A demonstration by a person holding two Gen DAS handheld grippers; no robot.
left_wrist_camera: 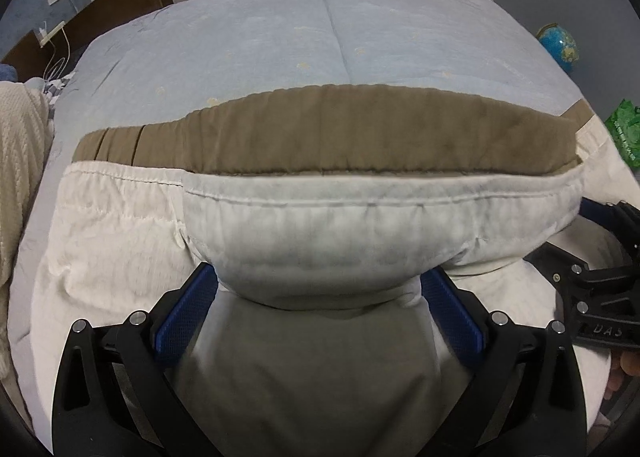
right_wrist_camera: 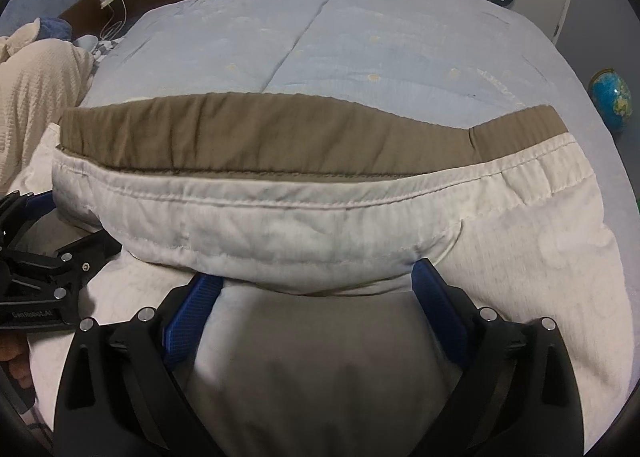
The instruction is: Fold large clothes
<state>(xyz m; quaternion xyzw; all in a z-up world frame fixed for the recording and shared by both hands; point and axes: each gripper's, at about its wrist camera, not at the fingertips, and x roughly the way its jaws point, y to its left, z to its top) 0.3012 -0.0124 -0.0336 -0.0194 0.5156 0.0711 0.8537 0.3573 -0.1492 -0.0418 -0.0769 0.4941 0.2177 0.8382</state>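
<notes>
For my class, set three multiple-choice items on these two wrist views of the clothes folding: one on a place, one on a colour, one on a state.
1. Where does the globe stand?
A. right of the bed
B. on the quilt
C. on the shelf

2. What colour is the band along the garment's far edge?
A. red
B. olive-brown
C. black

3. How does the left gripper stand to the cloth?
A. far above it
B. beside it, apart
C. a raised fold fills the gap between its blue fingers

Answers: 1 A, it shows past the right edge of the blue quilt; 2 B, brown against cream cloth; 3 C, cloth bulges between both pads.
</notes>
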